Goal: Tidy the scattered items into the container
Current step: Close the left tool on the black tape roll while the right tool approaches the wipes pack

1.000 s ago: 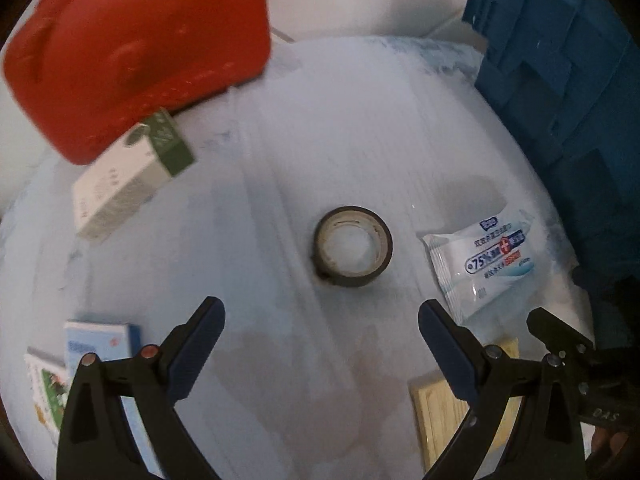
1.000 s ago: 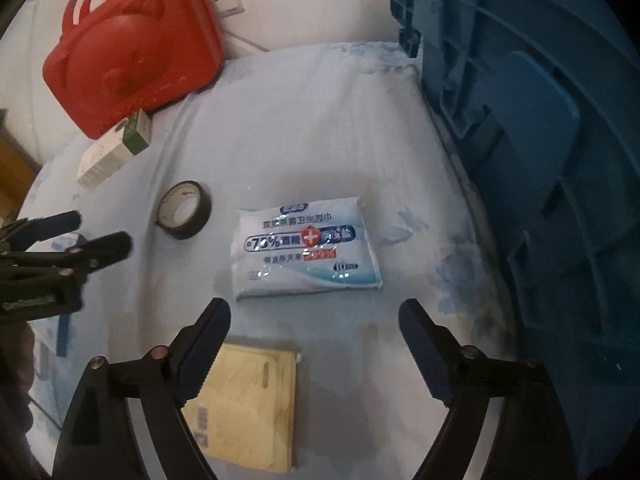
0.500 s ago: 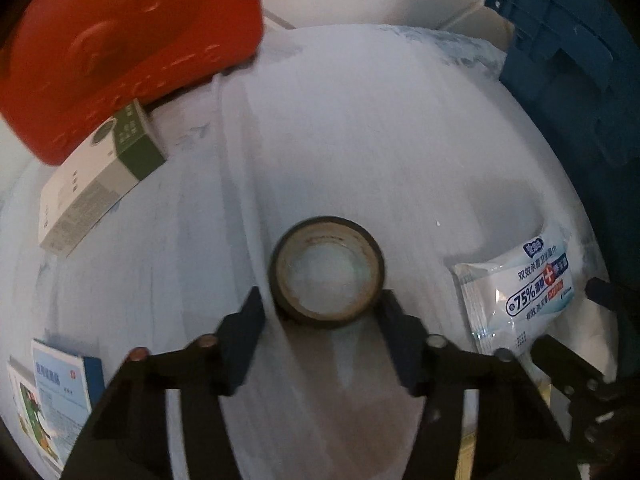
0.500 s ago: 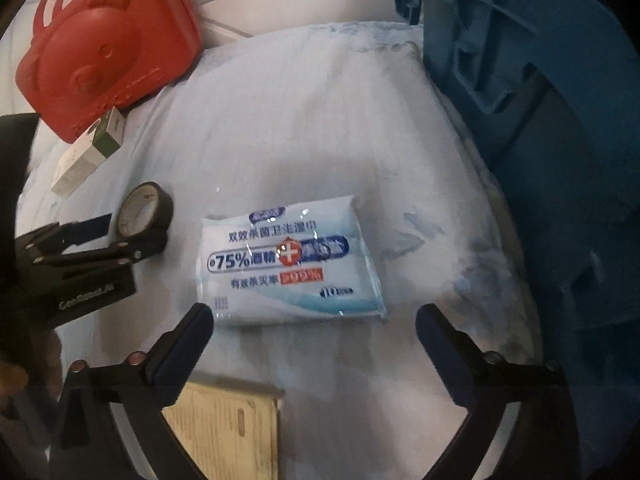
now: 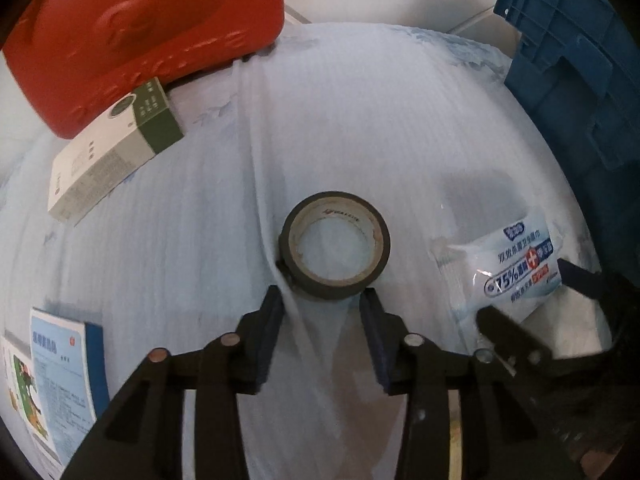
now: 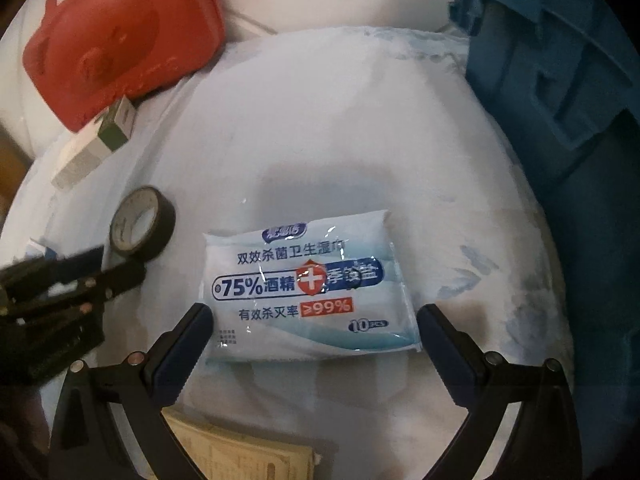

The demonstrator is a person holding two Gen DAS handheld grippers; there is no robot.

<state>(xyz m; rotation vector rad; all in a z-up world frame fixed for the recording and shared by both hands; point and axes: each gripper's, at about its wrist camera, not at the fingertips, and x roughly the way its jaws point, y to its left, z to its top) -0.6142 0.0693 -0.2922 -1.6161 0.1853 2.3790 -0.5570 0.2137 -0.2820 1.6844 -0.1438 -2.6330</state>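
Tape roll [image 5: 335,245] is lying flat on the pale blue sheet [image 5: 380,128], just ahead of the left gripper [image 5: 320,306], whose fingers are standing partly spread behind its near edge, not yet pinching it. It is black with a cream cardboard core. To the right, the wipes packet [image 6: 306,284], white and blue with a red cross, is sitting between the widely spread fingers of the right gripper [image 6: 314,318]; whether they are touching it is unclear. Nearer the cameras, a yellow booklet [image 6: 244,456] and leaflets [image 5: 60,376] are waiting. Farther off, a white and green box [image 5: 112,148] is leaning by the red case [image 5: 140,32]. The blue crate [image 6: 560,92] is standing at right. Judging by this, tidying is barely started: everything visible is still outside.
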